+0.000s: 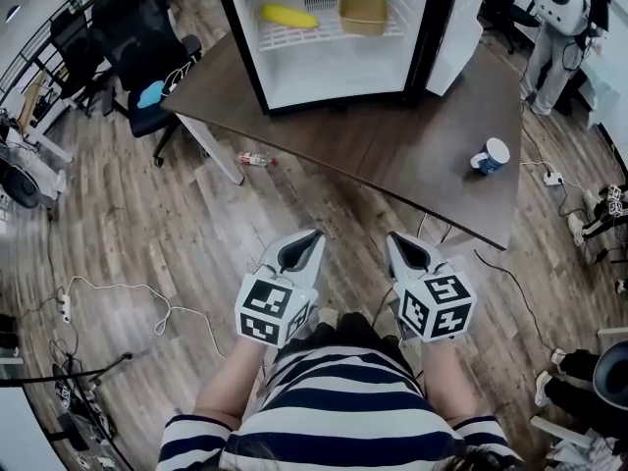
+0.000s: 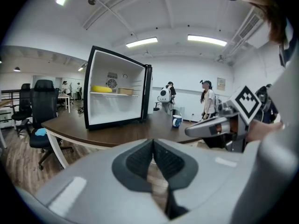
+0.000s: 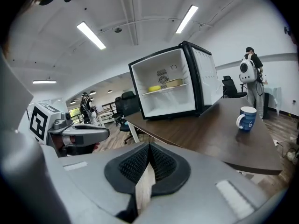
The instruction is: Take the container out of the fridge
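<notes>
A small fridge point(image 1: 334, 77) stands open on the brown table point(image 1: 392, 155), its door swung to the right. On its wire shelf sit a tan container point(image 1: 363, 13) at the right and a yellow object point(image 1: 289, 15) at the left; both also show in the left gripper view, container point(image 2: 125, 91) and yellow object point(image 2: 102, 88), and in the right gripper view, container point(image 3: 174, 82). My left gripper point(image 1: 312, 235) and right gripper point(image 1: 392, 238) hang side by side over the floor, well short of the table. Both are shut and hold nothing.
A blue-and-white mug point(image 1: 490, 155) stands on the table's right end. A black office chair point(image 1: 147, 57) is at the table's left. A plastic bottle point(image 1: 255, 159) lies on the wooden floor under the table edge. Cables point(image 1: 147, 297) trail at left. A person point(image 1: 559, 27) stands far right.
</notes>
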{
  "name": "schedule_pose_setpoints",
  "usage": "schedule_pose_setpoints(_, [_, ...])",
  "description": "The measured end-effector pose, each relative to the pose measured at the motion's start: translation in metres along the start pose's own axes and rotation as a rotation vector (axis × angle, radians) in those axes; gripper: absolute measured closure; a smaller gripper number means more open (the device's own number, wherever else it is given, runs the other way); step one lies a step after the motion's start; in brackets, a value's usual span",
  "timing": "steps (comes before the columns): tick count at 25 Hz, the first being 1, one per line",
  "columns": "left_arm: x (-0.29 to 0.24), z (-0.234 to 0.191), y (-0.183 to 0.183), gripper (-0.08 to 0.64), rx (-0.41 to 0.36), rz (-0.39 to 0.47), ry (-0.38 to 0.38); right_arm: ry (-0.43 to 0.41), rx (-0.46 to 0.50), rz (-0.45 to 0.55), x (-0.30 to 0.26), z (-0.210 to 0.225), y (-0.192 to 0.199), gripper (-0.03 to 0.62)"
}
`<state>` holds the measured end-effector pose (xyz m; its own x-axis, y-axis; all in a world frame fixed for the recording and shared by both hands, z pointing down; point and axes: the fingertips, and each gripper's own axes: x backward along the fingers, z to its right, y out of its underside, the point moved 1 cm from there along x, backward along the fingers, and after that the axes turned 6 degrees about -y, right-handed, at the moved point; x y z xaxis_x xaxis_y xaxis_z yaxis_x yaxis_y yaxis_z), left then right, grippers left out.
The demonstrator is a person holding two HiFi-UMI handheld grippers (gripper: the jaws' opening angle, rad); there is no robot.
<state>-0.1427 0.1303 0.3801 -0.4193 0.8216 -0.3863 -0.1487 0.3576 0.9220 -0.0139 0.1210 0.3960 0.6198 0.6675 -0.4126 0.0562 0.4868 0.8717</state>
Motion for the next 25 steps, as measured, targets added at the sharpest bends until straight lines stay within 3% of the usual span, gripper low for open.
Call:
schedule_pose_setpoints(13, [-0.027,-0.030,-0.008,0.560,-0.060,-0.006,0.107,0.090,-0.002,-0.020,-0.026,0.009,-0.013,0.600])
schedule_pose_setpoints(21, [-0.074,-0.034,-0.034,0.560,-0.071,0.029,0.078,0.077,-0.010,-0.019,-0.046,0.046,-0.029,0.601])
schedule_pose_setpoints(25, [-0.102,-0.035,-0.047,0.560,-0.113,0.021,0.061,0.057,-0.007,-0.007,-0.060,0.069,-0.045,0.600])
